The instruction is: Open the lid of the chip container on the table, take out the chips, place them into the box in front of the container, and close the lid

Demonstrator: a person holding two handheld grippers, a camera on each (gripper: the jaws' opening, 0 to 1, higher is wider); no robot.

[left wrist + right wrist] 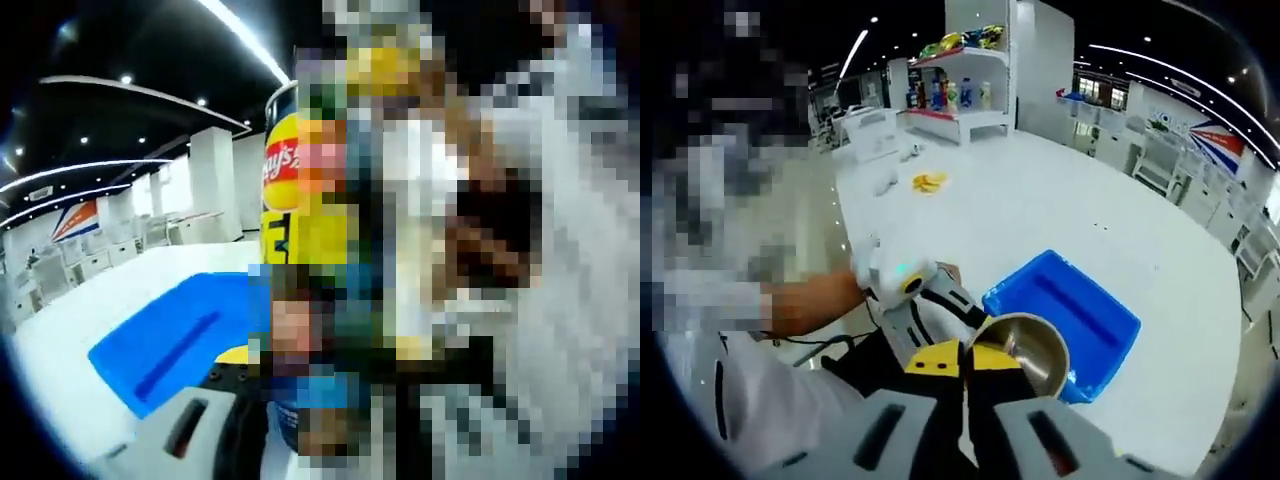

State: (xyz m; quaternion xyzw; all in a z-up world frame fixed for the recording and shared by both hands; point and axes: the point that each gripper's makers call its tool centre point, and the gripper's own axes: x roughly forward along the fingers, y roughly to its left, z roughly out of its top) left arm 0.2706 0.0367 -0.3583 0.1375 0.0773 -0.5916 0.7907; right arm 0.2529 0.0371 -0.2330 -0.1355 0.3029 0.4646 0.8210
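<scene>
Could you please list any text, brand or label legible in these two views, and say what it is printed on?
"ay's": part of a red brand logo on the yellow can, left gripper view; the rest is cut off by mosaic.
Large dark lettering lower on the can: partly hidden, unreadable.
Red-and-blue wall graphics in the background: no readable words.
Packets and bottles on the shelf, right gripper view: too small to read.
Blue box: no text visible.

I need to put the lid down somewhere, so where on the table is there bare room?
The widest bare stretch of the white table lies beyond the blue box, up to the small yellow pieces. There is also bare room beside the box. It is crowded near the open chip can, where the left gripper and the right gripper meet.
</scene>
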